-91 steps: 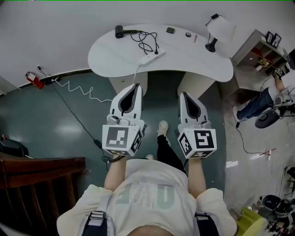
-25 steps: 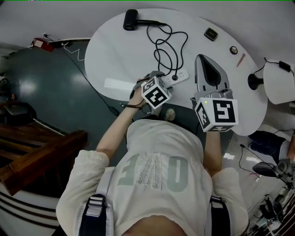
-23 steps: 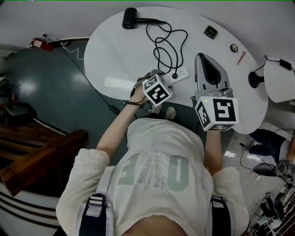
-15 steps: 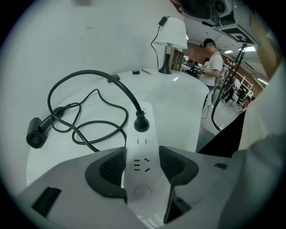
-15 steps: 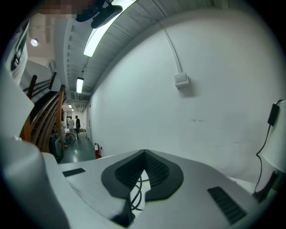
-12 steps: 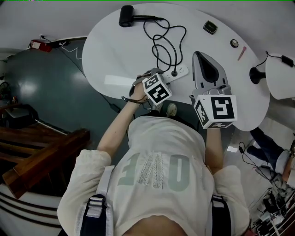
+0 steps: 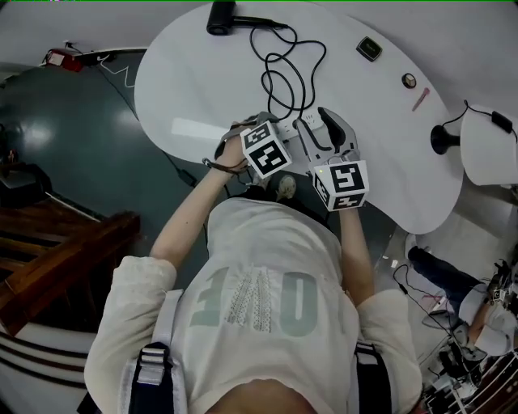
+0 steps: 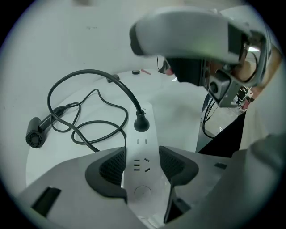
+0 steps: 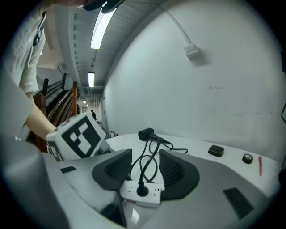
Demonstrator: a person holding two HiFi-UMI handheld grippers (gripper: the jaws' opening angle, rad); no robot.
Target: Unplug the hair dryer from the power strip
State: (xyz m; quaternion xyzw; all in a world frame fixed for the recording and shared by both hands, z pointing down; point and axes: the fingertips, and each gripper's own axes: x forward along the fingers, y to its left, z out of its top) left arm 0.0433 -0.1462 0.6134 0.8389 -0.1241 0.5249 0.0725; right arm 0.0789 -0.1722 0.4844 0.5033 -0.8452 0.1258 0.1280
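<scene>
Hair dryer, head view: the hair dryer (image 7: 220,16) lies at the far edge of the table (image 7: 194,89), well beyond both pairs of jaws. Its black cord (image 7: 279,73) loops back toward them.
Power strip, head view: the power strip (image 7: 293,127) is white and lies under the left gripper (image 7: 273,129). It reaches across to the tips of the right gripper (image 7: 324,121).
Left jaws, left gripper view: they have just been closing. Both pads (image 8: 111,166) press the long sides of the power strip (image 8: 142,165), which runs out ahead between them.
Plug, left gripper view: the black plug (image 8: 141,124) sits in the strip just past the jaw tips, on their centre line.
Hair dryer, left gripper view: it lies far ahead and to the left of the jaws (image 8: 35,135).
Right jaws, right gripper view: they have just been opening. They stand apart, and the pads (image 9: 175,172) touch nothing.
Plug, right gripper view: the plug (image 9: 142,190) stands upright in the strip's end, low in the gap and about midway between the pads.
Hair dryer, right gripper view: it lies straight ahead past the tips (image 9: 145,133). The cord comes back through the gap.
</scene>
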